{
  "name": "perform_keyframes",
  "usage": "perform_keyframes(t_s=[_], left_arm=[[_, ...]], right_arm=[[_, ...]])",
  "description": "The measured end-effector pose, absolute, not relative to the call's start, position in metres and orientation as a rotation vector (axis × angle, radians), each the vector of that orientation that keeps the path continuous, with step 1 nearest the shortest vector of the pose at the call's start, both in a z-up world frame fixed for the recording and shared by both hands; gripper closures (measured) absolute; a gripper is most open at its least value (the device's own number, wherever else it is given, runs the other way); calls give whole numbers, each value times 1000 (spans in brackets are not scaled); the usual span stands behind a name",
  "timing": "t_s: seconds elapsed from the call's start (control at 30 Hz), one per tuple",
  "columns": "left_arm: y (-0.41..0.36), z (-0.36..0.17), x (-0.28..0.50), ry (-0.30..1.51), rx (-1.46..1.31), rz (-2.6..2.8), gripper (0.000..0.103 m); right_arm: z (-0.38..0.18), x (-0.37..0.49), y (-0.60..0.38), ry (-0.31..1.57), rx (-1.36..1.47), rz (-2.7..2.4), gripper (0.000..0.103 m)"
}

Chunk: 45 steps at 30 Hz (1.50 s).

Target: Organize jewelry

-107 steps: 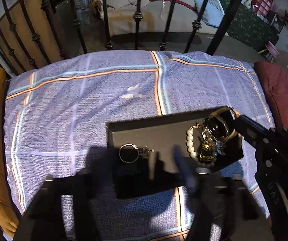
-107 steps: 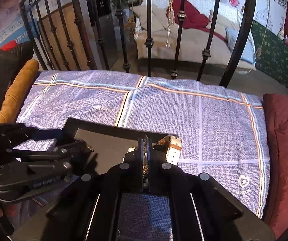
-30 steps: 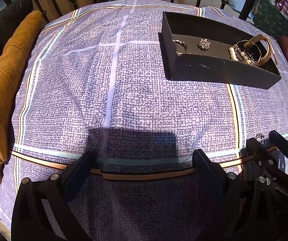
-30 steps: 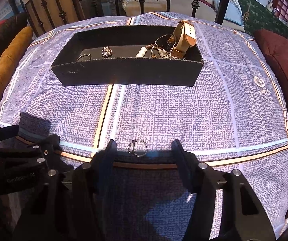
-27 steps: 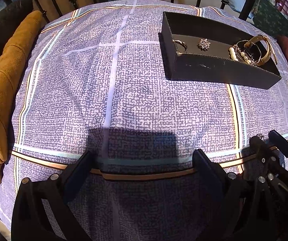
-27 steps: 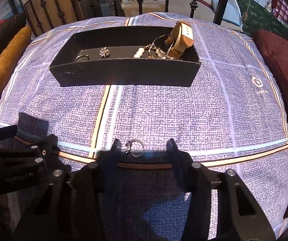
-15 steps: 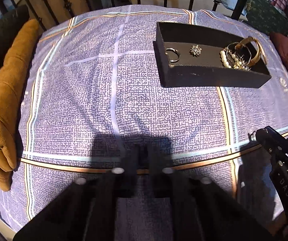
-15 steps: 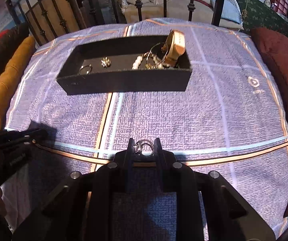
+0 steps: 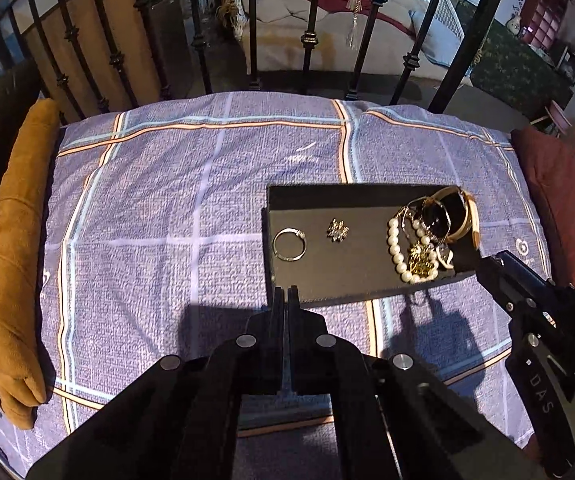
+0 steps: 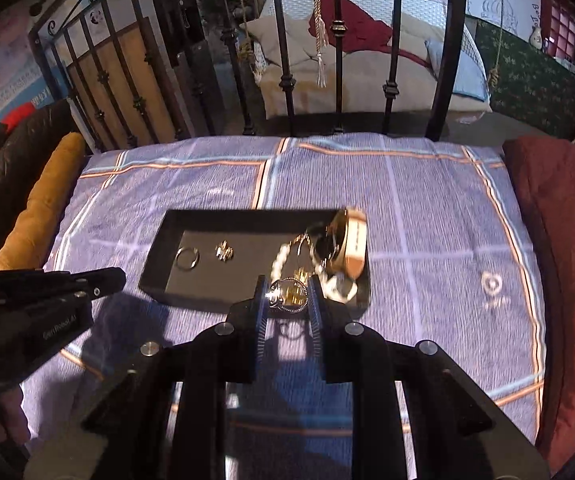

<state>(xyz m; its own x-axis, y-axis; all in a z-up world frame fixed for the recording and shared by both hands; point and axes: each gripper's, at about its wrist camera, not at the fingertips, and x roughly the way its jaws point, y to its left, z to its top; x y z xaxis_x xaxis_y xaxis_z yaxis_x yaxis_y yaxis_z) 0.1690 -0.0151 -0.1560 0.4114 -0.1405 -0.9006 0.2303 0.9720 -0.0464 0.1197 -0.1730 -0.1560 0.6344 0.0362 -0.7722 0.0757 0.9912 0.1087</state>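
Observation:
A black tray [image 9: 351, 280] [image 10: 167, 280] lies on a purple plaid bedcover. In it are a silver ring [image 9: 289, 243] [image 10: 187, 258], a small sparkly brooch [image 9: 338, 231] [image 10: 224, 250], a pearl bracelet [image 9: 399, 258] and a gold-and-tan watch [image 10: 351, 246] tangled with chains. My right gripper [image 10: 287, 294] is shut on a silver ring [image 10: 288, 294] held above the tray's near right edge. My left gripper [image 9: 286, 294] is shut and empty at the tray's near left corner.
A black iron railing [image 10: 337, 52] stands beyond the bedcover's far edge. A mustard cushion [image 9: 11, 248] lies along the left side and a dark red cushion [image 10: 563, 240] along the right. The right gripper body [image 9: 547, 320] shows at right in the left wrist view.
Both grippers closed, the right one on the ring that lay on the bedcover. Both have moved forward to the tray, the ring lifted with the right one.

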Motion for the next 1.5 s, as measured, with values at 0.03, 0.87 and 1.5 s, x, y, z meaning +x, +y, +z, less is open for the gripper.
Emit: perform_keyframes(t_s=[0.03, 0.87, 1.5], left_arm=[[-20, -154, 169, 1120, 89, -238, 101], [-23, -158, 191, 1116, 86, -163, 14], [-16, -52, 119, 1092, 142, -102, 7]], right_arm=[[-156, 124, -175, 884, 135, -22, 82], [-157, 152, -215, 942, 193, -67, 37], [-73, 73, -190, 994, 91, -105, 29]])
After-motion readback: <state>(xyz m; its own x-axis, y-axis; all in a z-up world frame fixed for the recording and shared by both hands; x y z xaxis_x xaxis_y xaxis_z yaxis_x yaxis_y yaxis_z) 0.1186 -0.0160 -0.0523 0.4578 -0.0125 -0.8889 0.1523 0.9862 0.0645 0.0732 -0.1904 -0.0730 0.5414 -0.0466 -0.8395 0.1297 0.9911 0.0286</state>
